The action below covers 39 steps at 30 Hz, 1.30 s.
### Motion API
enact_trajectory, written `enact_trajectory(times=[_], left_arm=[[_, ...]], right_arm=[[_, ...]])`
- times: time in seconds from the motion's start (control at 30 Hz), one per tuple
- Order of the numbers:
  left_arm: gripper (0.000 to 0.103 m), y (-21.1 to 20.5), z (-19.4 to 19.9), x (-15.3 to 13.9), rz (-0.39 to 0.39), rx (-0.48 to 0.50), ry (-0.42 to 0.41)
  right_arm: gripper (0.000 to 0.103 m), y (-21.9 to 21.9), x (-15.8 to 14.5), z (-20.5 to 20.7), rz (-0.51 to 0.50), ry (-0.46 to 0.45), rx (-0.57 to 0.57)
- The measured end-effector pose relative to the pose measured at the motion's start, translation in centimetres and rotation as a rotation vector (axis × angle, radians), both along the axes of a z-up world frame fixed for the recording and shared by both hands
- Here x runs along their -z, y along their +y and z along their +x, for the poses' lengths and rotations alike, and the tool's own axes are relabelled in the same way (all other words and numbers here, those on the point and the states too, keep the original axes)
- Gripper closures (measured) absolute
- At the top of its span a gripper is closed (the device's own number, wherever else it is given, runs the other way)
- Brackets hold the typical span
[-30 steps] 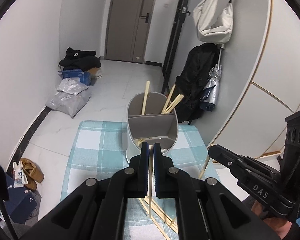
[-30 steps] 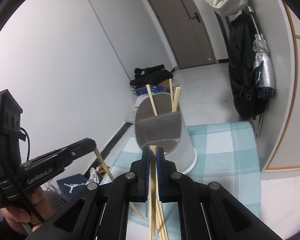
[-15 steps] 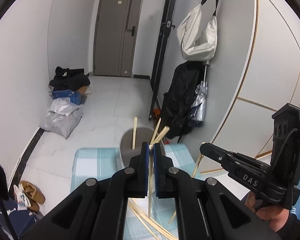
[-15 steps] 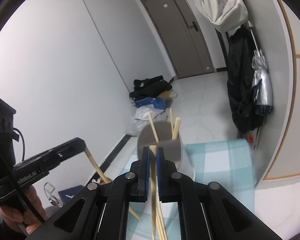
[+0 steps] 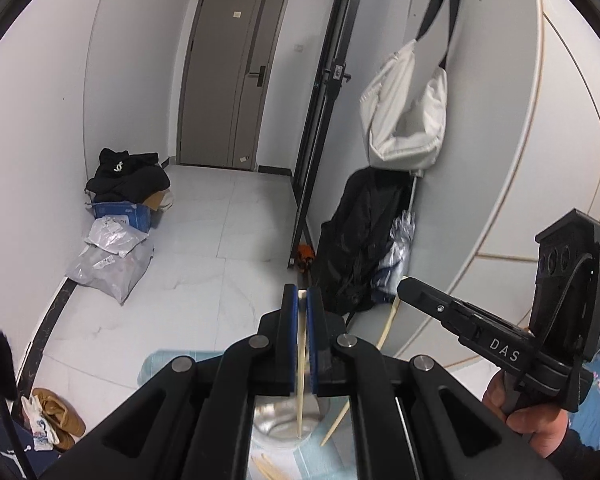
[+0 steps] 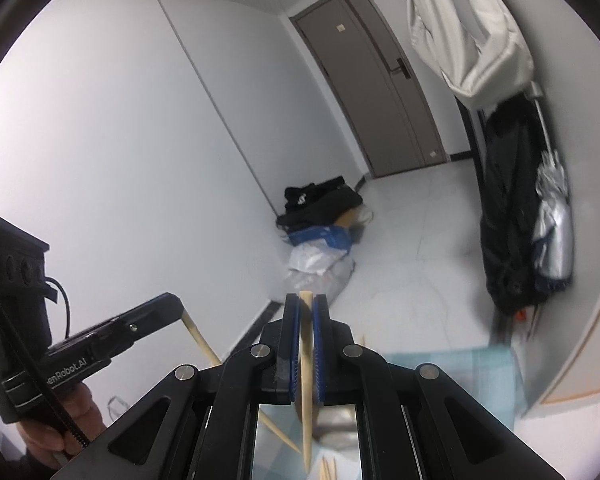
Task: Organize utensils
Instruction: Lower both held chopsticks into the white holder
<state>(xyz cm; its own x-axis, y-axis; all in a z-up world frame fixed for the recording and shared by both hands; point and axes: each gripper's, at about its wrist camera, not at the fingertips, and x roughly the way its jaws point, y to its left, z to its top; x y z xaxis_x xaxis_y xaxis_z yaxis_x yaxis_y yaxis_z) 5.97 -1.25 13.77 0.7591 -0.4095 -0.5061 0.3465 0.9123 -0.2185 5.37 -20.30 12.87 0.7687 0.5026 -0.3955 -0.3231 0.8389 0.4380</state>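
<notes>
1. Left gripper (image 5: 302, 294): lower centre of the left wrist view. Its blue-padded jaws are closed to a narrow slit on one wooden chopstick (image 5: 300, 380), which hangs straight down from the pads.
2. Right gripper (image 6: 306, 300): lower centre of the right wrist view. Its jaws are likewise pinched on a second chopstick (image 6: 307, 376); the top end pokes just above the pads and the shaft hangs down between the arms.
3. Right gripper as seen from the left wrist view: black body marked "DAS" at right of frame, held by a hand (image 5: 536, 420) at lower right, its chopstick slanting down and to the left from the tip.
4. Left gripper as seen from the right wrist view: black body at left of frame, held by a hand (image 6: 60, 428) at lower left, its chopstick running down and to the right behind the near gripper.
5. Utensil holder (image 5: 284, 420): grey-white container, bottom centre of the left wrist view, mostly hidden by the gripper arms, below the hanging chopstick tip.
6. Loose chopsticks (image 5: 266, 468): bottom edge of frame, lying on the checked cloth (image 5: 156, 364).
7. Surroundings: grey door (image 5: 228, 80) at upper centre; white bag (image 5: 408, 116) hanging at upper right; black jacket (image 5: 360, 240) beneath it; pile of bags and clothes (image 5: 120, 216) on the floor at left; shoes (image 5: 60, 416) at lower left.
</notes>
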Motion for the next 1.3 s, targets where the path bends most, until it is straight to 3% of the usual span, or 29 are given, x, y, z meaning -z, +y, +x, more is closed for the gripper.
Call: enact_trajectory(times=[0.23,0.5,0.8,1.3], left_arm=[[0.102,0.6,3.5,-0.3,0.004,-0.026,-0.018],[0.102,-0.3,5.4,1.3,0.103,-0.008,-0.054],[0.102,-0.2,6.8,4.0,0.113,0.04,0.015],[0.102,-0.9,6.2,7.6,0.123,0.077,0.096]], right_arm=[[0.097,0.6,-1.1,4.0,-0.035,-0.045,0.025],[0.097,1.6,0.1,6.8,-0.077,-0.105,0.063],[0.097,3.5,2.6,6.8,-0.148,-0.153,0.018],[0.097,4.7,7.7,6.1,-0.176,-0.035,-0.073]])
